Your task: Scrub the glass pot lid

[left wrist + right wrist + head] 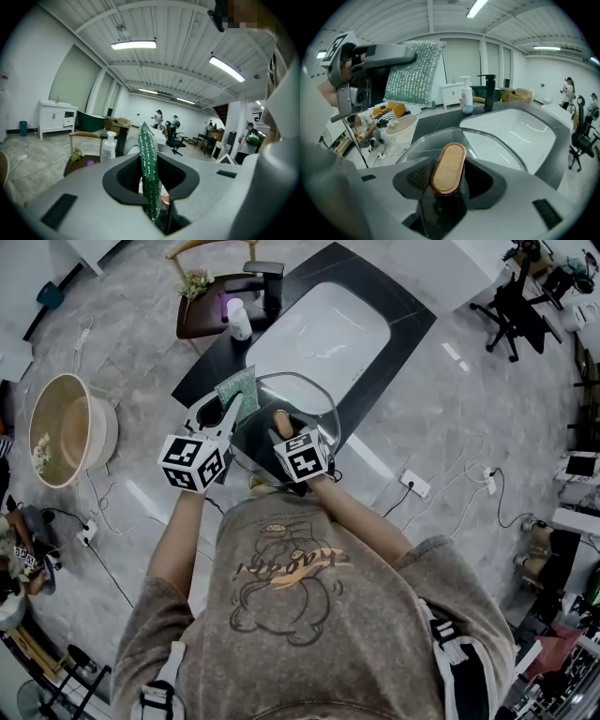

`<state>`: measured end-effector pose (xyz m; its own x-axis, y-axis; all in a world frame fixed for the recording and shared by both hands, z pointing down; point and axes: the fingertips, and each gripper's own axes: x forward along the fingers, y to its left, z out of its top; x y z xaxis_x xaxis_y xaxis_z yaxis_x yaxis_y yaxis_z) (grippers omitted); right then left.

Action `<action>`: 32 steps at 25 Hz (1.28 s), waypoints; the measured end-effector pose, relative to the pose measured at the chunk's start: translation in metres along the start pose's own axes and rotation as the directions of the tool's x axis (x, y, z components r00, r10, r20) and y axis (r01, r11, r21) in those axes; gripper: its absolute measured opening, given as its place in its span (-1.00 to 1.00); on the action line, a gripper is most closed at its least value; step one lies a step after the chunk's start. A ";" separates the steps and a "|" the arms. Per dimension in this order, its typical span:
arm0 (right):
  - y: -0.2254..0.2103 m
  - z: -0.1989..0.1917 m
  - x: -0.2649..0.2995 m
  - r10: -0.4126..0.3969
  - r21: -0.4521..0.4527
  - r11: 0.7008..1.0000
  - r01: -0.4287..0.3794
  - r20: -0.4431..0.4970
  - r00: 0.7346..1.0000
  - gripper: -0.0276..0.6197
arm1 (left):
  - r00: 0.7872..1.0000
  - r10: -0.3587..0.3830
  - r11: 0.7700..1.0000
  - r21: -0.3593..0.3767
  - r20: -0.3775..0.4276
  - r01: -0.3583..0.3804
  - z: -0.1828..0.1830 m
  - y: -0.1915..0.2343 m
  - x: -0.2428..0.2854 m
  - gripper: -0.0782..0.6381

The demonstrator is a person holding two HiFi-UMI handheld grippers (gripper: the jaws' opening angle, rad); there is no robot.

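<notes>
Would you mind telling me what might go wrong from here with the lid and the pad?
1. The knob looks loose between the right gripper's fingers, with a gap on one side. The tilted glass lid might slip and strike the sink.
2. The left gripper pinches the pad at one end only, so scrubbing pressure may fold it or pull it free.
</notes>
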<state>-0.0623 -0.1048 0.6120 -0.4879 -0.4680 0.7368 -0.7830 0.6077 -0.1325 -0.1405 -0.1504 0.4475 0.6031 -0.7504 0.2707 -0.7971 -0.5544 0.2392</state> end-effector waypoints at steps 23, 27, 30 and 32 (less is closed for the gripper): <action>-0.002 -0.003 -0.003 -0.028 0.091 0.996 0.025 0.033 0.999 -0.28 | 0.565 -0.641 0.695 -0.079 -0.519 0.715 -0.120 -0.125 0.165 -0.55; -0.004 -0.004 -0.003 -0.031 0.102 0.994 0.028 0.033 0.999 -0.29 | 0.530 -0.632 0.675 -0.065 -0.565 0.735 -0.131 -0.129 0.171 -0.55; -0.004 -0.006 -0.001 -0.016 0.131 0.991 0.011 0.034 0.999 -0.29 | 0.525 -0.610 0.674 -0.041 -0.593 0.738 -0.137 -0.125 0.177 -0.55; -0.004 -0.007 -0.002 -0.011 0.145 0.989 0.006 0.035 0.999 -0.30 | 0.518 -0.600 0.673 -0.035 -0.610 0.739 -0.140 -0.124 0.178 -0.55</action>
<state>-0.0554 -0.1019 0.6163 -0.4925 -0.4966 0.7147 -0.8335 0.5054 -0.2233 0.0696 -0.1645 0.5968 0.8082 0.1639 0.5656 -0.0901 -0.9148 0.3938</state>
